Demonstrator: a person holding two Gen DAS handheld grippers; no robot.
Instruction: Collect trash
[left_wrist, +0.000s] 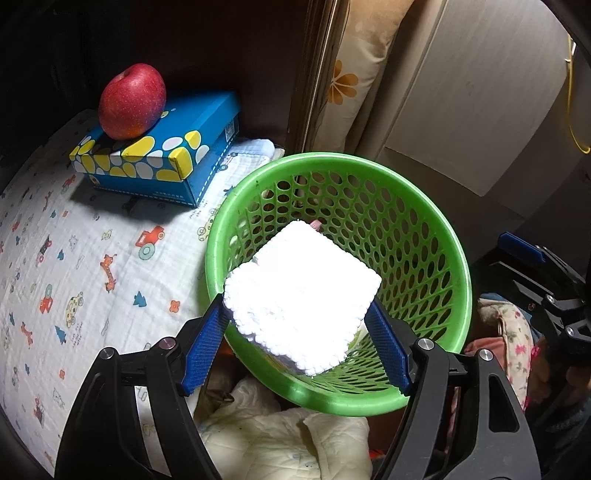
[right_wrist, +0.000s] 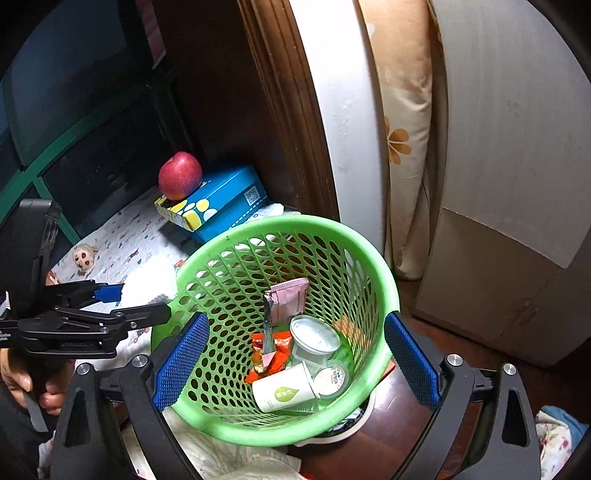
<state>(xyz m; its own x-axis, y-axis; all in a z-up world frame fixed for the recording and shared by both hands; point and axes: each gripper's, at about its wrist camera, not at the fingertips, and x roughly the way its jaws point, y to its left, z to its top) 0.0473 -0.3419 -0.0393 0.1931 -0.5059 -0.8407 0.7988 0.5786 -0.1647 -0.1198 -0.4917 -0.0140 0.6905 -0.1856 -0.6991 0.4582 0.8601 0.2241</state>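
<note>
Right now we hold a two-finger gripper in each hand above a green perforated plastic basket (left_wrist: 424, 236).

Our left gripper (left_wrist: 299, 317) is clamped on a white square foam block (left_wrist: 303, 291). Its blue textured pads (left_wrist: 205, 350) press against the block's left and right lower edges. The block hangs tilted over the near-left part of the basket's opening, above the rim, and glare washes out its surface. In the right wrist view, the same gripper reaches in from the left, with the white block at the basket's left rim (right_wrist: 151, 277) and a hand (right_wrist: 22, 380) on its grip.

Our right gripper (right_wrist: 295, 363) has its jaws spread wide apart, one pad on either side of the basket's near rim. We cannot tell whether the pads touch the basket wall.

Inside the basket lie a pink sachet (right_wrist: 288, 299), orange wrappers (right_wrist: 269, 354), a clear plastic lidded cup (right_wrist: 314, 338), a small round foil-topped cup (right_wrist: 330, 378) and a white paper cup (right_wrist: 282, 391) on its side with a green leaf mark.

To the far left of the basket, a red apple (left_wrist: 132, 100) sits on a blue tissue box (left_wrist: 166, 147) with yellow and white oval spots. The box rests on a white bed sheet (left_wrist: 74, 266) printed with small cartoon vehicles and animals. Farther left on that sheet, a small doll face (right_wrist: 84, 258) lies well apart from the basket.

Behind the basket stand a brown wooden frame (right_wrist: 291, 110) and a beige curtain (right_wrist: 402, 122) with orange flowers.
</note>
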